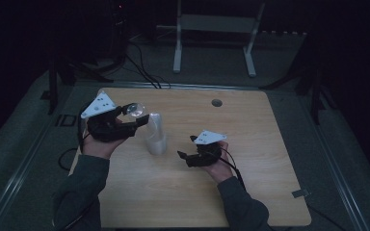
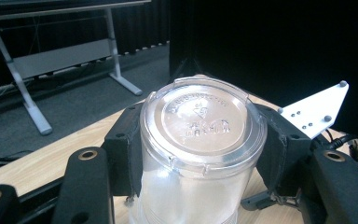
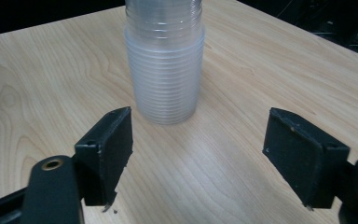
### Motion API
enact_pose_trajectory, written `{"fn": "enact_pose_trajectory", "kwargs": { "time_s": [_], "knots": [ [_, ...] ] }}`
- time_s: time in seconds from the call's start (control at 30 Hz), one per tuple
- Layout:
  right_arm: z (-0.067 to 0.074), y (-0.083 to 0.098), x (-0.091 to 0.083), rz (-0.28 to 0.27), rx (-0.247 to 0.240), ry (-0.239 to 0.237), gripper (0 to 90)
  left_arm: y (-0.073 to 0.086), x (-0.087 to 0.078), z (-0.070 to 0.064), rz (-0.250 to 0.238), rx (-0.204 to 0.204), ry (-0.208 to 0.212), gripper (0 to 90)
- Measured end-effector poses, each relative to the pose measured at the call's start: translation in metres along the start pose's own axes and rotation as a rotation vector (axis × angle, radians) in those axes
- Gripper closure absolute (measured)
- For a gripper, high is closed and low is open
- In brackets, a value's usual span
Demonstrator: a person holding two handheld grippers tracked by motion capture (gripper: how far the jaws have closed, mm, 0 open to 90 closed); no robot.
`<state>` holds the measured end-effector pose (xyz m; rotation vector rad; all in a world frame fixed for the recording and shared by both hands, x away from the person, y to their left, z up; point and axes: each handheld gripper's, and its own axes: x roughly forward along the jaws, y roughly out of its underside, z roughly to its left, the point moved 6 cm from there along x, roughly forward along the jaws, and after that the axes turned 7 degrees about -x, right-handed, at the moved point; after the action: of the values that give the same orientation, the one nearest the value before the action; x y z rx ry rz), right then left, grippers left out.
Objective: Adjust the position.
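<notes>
The left gripper (image 1: 134,117) squeezes a clear round plastic cup (image 2: 200,154) between its two black pads, holding it up above the light wooden worktop (image 1: 250,144). The right gripper (image 3: 198,154) has its jaws wide apart with nothing in them. Near it, a tall stack of clear plastic cups (image 3: 164,65) stands on the worktop.
</notes>
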<state>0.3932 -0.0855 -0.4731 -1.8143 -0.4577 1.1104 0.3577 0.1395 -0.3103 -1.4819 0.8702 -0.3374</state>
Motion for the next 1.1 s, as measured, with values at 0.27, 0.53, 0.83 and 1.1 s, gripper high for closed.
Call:
{"fn": "enact_pose_trajectory", "kwargs": {
  "time_s": [0.27, 0.53, 0.83, 1.1],
  "knots": [
    [0.004, -0.002, -0.005, 0.004, -0.008, -0.012, 26.2, 0.012, 0.001, 0.001, 0.01, -0.031, 0.008, 41.6],
    [0.006, -0.007, -0.012, -0.016, -0.018, -0.016, 31.3, 0.029, 0.003, 0.005, 0.015, -0.082, 0.011, 41.7],
    [0.008, -0.01, -0.015, -0.03, -0.027, -0.019, 31.7, 0.042, 0.005, 0.009, 0.014, -0.133, 0.016, 41.7],
    [0.012, -0.015, -0.019, -0.042, -0.033, -0.019, 30.6, 0.055, 0.007, 0.013, 0.013, -0.178, 0.019, 41.7]
  ]
}}
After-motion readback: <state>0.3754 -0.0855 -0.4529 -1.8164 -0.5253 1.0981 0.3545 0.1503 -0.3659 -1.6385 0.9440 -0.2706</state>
